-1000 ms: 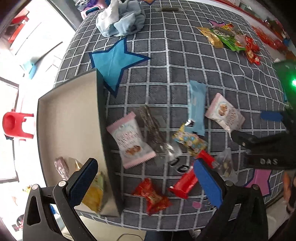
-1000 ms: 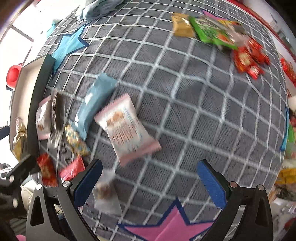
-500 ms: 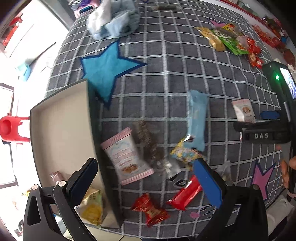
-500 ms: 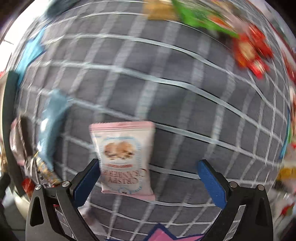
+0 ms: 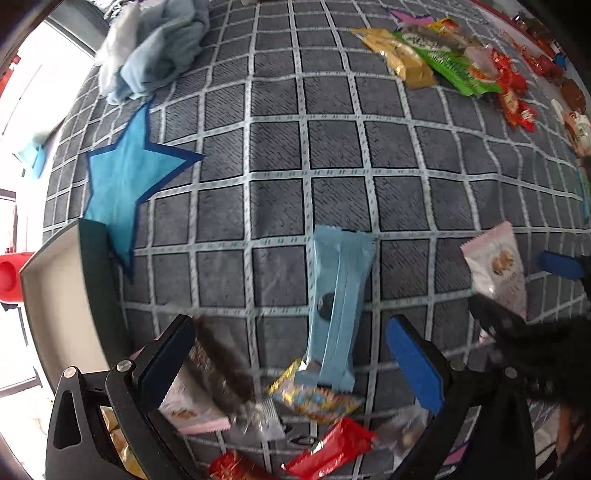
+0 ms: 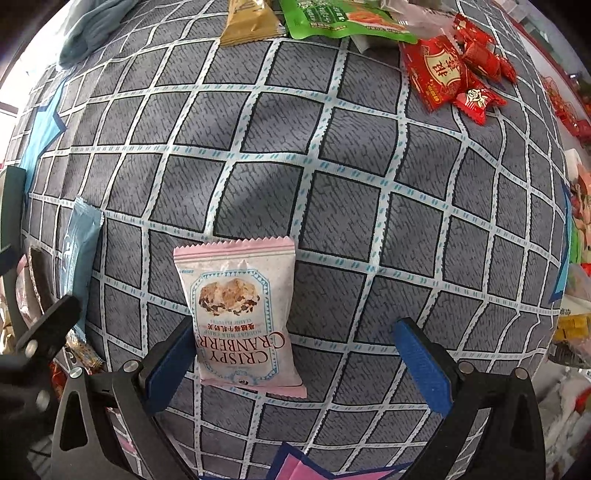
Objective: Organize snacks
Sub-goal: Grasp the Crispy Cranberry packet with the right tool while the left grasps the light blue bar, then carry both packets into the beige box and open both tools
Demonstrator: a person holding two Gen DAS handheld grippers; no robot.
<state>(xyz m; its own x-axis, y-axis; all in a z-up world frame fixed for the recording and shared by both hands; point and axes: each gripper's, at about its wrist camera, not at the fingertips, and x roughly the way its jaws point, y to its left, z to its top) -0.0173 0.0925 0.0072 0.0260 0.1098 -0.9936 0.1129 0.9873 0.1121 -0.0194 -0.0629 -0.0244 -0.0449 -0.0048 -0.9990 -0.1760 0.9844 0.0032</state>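
A pink and white cranberry crisp packet (image 6: 238, 314) lies on the grey checked cloth between the open fingers of my right gripper (image 6: 295, 362), close to the left finger; it also shows in the left wrist view (image 5: 496, 269). My left gripper (image 5: 291, 354) is open over a cluster of snacks: a light blue bar (image 5: 338, 306), a dark chocolate bar (image 5: 221, 363), a second pink packet (image 5: 188, 410), a yellow candy (image 5: 314, 400) and a red bar (image 5: 332, 448). The grey tray (image 5: 55, 295) stands at the left.
At the far side lie a tan packet (image 6: 249, 22), a green packet (image 6: 332, 18) and red sweets (image 6: 458, 74). A crumpled blue cloth (image 5: 155, 51) lies far left, beside a blue star patch (image 5: 125, 184). More goods crowd the right edge.
Both grippers have dropped closer to the cloth. The right gripper has closed in on the pink cranberry packet, which now lies between its fingers. The left gripper has moved forward over the snack cluster.
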